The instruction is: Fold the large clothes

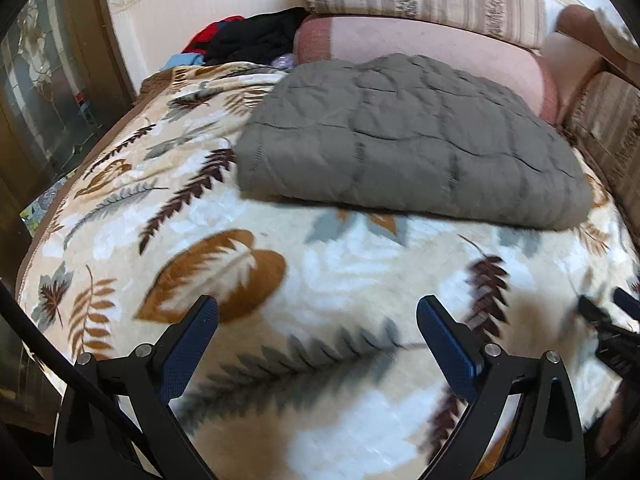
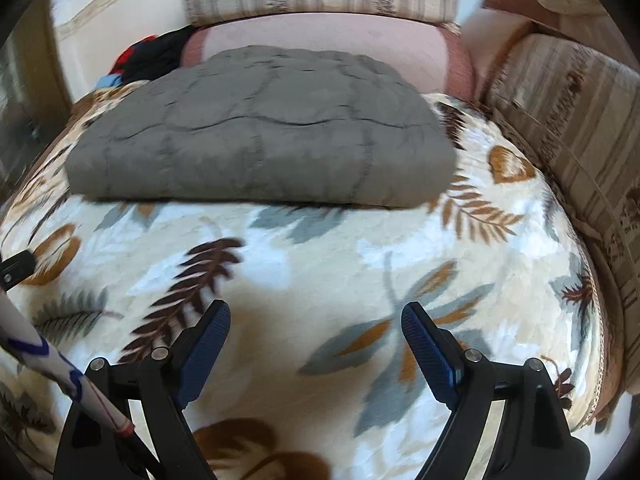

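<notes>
A bed covered by a plush cream blanket printed with brown, rust and grey leaves carries everything. A folded grey quilted garment lies flat on its far half. Behind it rests a pink bolster cushion, and at the far left corner sits a heap of black, red and blue clothes.

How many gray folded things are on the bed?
1. A gray quilted garment lies folded on the leaf-print blanket, near the pink cushion. Other clothes are piled behind; some may be hidden.
</notes>
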